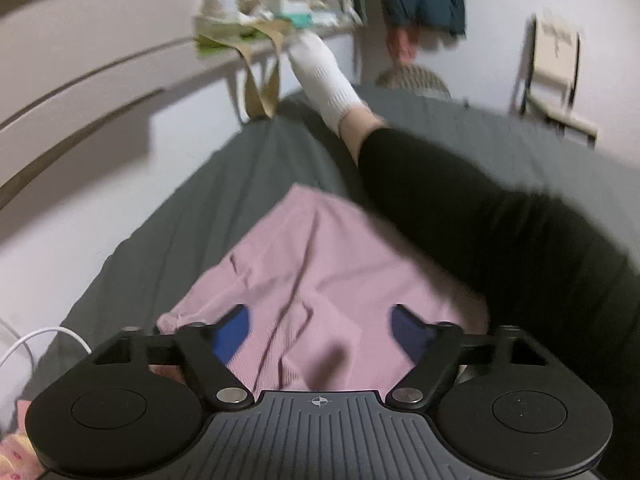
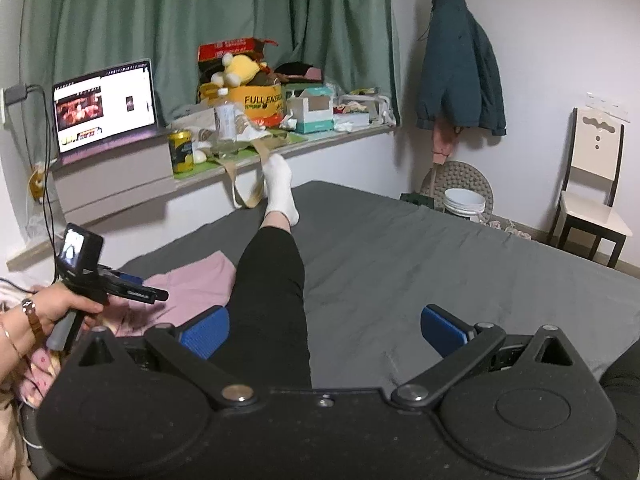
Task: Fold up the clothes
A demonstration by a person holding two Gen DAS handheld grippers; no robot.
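A pink garment [image 1: 304, 264] lies crumpled on the grey bed sheet [image 1: 208, 184], partly under a person's leg in black trousers [image 1: 460, 200]. My left gripper [image 1: 320, 332] hovers open just above the garment's near edge, its blue pads [image 1: 232, 332] wide apart and empty. In the right wrist view the same pink garment [image 2: 192, 280] lies left of the leg [image 2: 272, 288]. The left gripper [image 2: 132, 292] is held there by a hand over the garment. My right gripper [image 2: 324, 332] is open above the leg and the grey sheet [image 2: 420, 248], holding nothing.
A white-socked foot [image 2: 278, 188] rests toward a cluttered ledge [image 2: 280, 140] with a laptop [image 2: 104, 108], can and boxes. A dark jacket [image 2: 460, 64] hangs on the wall. A chair [image 2: 592, 192] and white bucket [image 2: 464, 204] stand beyond the bed. A white cable [image 1: 44, 340] lies at left.
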